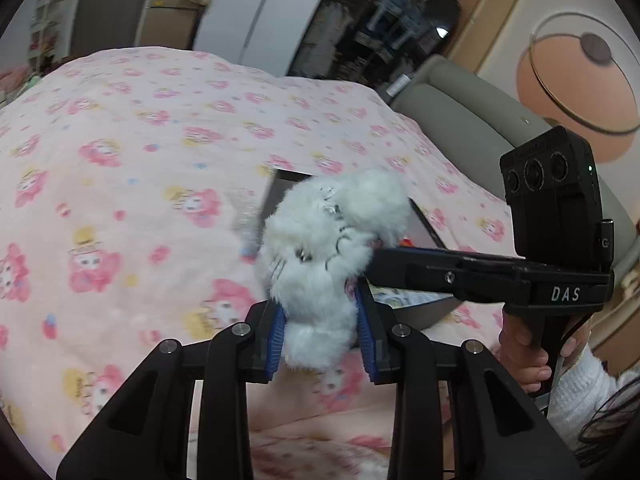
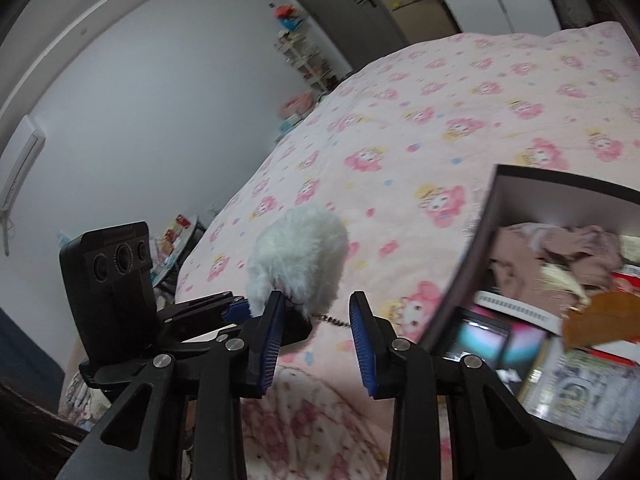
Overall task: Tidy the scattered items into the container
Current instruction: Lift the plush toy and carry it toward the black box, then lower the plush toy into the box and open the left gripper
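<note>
A white fluffy plush toy [image 1: 328,248] is held up over the bed, my left gripper [image 1: 320,314] shut on its lower end between the blue pads. In the right wrist view the same plush [image 2: 298,258] sits just beyond my right gripper [image 2: 318,340]. That gripper's jaws stand apart with no pad pressing on anything. A small coiled chain [image 2: 334,321] hangs off the plush near the tips. My right gripper [image 1: 374,258] reaches in from the right beside the plush. The grey container [image 2: 560,186] holds a brown cloth [image 2: 560,252] and packets.
A quilt with pink cartoon prints [image 1: 140,168] covers the bed under both grippers. A grey headboard [image 1: 460,120] rises at the right. A hand [image 1: 524,352] in a white sleeve holds the right gripper's handle. A small cluttered table [image 2: 180,240] stands beside the bed.
</note>
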Motion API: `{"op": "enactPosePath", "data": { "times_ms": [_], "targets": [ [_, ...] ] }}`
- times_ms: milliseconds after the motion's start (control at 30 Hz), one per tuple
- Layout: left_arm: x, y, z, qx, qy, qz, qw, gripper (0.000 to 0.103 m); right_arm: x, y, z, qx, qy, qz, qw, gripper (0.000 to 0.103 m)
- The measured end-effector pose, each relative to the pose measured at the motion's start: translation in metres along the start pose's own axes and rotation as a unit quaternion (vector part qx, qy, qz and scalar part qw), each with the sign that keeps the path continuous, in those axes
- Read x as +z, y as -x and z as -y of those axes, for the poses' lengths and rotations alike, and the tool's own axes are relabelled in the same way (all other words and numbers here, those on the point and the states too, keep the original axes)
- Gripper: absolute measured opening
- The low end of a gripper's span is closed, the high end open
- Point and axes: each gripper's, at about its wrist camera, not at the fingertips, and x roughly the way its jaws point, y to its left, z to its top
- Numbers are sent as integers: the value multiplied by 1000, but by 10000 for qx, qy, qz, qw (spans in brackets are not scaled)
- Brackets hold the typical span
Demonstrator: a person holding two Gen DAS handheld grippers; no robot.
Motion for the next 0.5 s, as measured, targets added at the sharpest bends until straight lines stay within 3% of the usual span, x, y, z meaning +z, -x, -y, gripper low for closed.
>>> {"op": "enactPosePath", "data": {
  "times_ms": [267, 400, 500],
  "targets": [
    [7, -72, 64, -364, -155, -566, 9976, 31, -7, 66, 54, -692, -214, 346, 9968, 26],
    [11, -122, 90, -597, -157, -958, 9935, 31, -16, 91, 99, -1096, -686, 486, 9904, 26],
    [6, -159, 102, -560, -167, -1334, 9893, 31, -27, 104, 133, -1523, -1173, 539, 9799, 26]
  ]
}}
